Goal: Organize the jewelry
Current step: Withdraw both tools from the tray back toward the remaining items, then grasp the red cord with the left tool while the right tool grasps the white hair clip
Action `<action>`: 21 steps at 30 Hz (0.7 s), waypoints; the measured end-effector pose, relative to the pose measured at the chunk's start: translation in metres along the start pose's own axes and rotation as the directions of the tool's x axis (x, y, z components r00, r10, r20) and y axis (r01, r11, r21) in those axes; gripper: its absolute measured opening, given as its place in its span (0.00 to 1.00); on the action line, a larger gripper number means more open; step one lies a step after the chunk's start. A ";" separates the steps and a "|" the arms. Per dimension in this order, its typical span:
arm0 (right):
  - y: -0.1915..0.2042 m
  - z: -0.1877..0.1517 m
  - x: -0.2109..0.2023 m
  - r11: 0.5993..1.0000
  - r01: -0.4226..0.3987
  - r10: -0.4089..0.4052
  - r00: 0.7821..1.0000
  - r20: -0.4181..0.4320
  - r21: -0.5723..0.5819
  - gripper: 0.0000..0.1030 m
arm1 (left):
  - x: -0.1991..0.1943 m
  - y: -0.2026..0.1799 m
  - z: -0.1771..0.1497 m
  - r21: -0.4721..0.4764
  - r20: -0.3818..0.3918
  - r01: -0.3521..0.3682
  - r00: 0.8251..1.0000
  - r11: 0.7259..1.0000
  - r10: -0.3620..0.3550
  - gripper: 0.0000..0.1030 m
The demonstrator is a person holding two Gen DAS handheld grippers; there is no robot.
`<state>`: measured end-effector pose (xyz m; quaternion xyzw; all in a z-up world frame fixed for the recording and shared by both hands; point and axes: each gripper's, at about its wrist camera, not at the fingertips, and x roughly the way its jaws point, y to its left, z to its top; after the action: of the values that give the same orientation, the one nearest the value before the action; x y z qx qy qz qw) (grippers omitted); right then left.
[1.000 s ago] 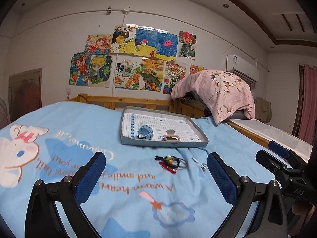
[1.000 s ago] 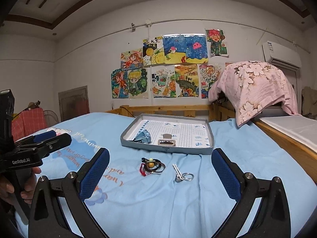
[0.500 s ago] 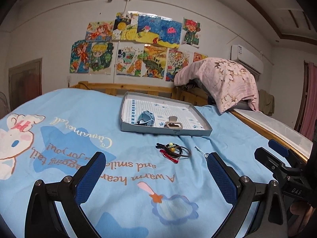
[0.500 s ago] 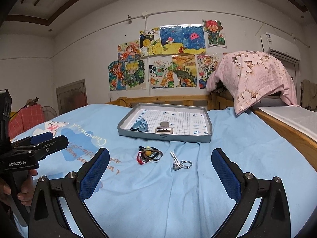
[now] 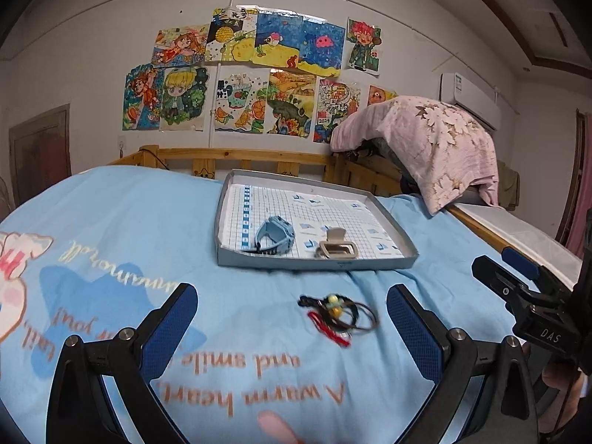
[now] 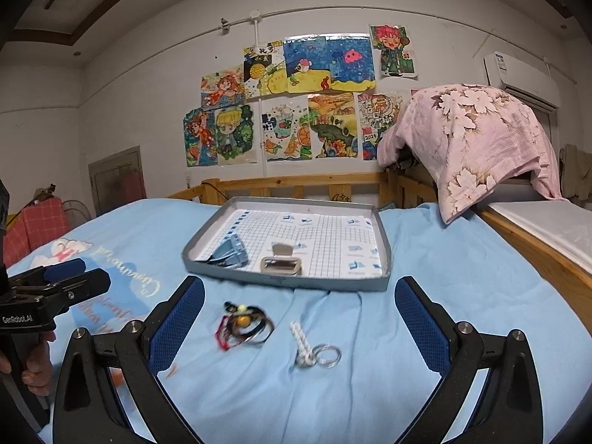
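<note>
Right wrist: bracelets (image 6: pixel 246 325) between hand-held gripper (image 6: pixel 299 320) fingers.

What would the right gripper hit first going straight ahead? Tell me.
Probably the white charm with the key ring, lying on the blue bedsheet between the open right gripper fingers. The bracelet tangle sits slightly left; depth is unclear.

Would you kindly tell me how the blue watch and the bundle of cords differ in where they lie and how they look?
The watch lies inside the grey tray; the cords lie outside it on the blue sheet, nearer the grippers. The watch is one pale blue piece; the cords are a dark and red tangle with a yellow bead. Neither is held: both the left gripper and the right gripper are open.
</note>
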<state>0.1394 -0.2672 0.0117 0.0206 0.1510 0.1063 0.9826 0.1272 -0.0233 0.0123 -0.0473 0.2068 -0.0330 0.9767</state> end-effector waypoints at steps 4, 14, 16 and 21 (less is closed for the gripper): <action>-0.005 0.004 0.028 1.000 0.022 -0.022 1.000 -0.007 -0.015 0.98 | 0.028 -0.002 0.002 0.007 -0.027 -0.006 1.000 1.000 0.006 1.00; -0.025 -0.020 0.076 0.998 -0.061 0.064 0.991 -0.120 0.029 0.95 | 0.071 0.005 -0.027 -0.062 -0.172 0.081 0.981 0.995 -0.090 0.99; -0.027 -0.026 0.082 0.996 -0.081 0.085 0.986 -0.143 0.038 0.81 | 0.076 0.007 -0.032 -0.075 -0.191 0.103 0.975 0.992 -0.116 0.95; -0.026 -0.046 0.099 0.988 -0.144 0.153 0.961 -0.228 0.056 0.58 | 0.090 0.000 -0.044 -0.077 -0.247 0.180 0.949 0.981 -0.194 0.72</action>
<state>0.2233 -0.2711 -0.0633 0.0385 0.2647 0.1785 0.9469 0.1918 -0.0341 -0.0634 -0.0879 0.3253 -0.1256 0.9331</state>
